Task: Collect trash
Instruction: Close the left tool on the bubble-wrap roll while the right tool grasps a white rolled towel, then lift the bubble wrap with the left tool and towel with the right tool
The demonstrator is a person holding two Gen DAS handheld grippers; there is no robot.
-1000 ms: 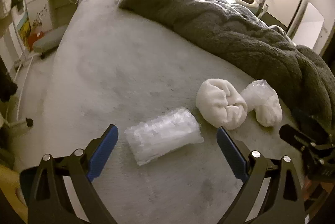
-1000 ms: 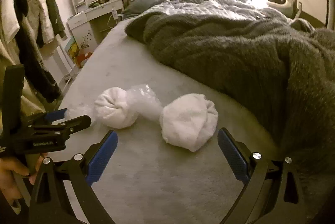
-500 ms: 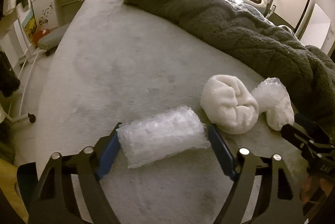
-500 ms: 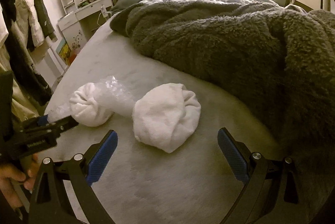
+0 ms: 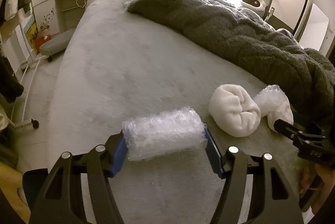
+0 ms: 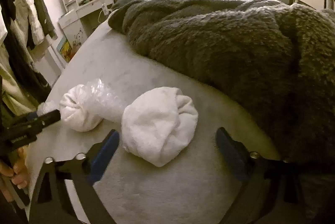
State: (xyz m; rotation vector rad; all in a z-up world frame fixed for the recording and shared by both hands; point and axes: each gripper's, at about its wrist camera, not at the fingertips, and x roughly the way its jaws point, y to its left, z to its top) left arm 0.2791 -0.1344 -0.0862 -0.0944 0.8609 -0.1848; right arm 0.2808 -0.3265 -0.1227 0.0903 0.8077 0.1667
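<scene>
The bed [image 5: 129, 69] carries everything: a grey fleece blanket [image 6: 219, 52] heaped on the far side, w/ the trash on the bare sheet near the edge.

Largest risk: the right gripper [image 6: 167, 150], jaws apart and just been narrowing, straddles the white paper wad [image 6: 159, 123] w/o touching it yet. The blanket lies just beside its right jaw, so a sloppy close could snag fleece along w/ the wad.

Next: the left gripper [image 5: 165, 148] has just been closing and now clamps the bubble wrap roll [image 5: 163, 131] end to end. It's soft and slick, so it prob. buckles or slips out on lifting.

Smallest: the second wad [image 5: 234, 113] and crumpled plastic bit [image 5: 272, 100] sit touching between the two grippers, so either could be knocked off the edge.
</scene>
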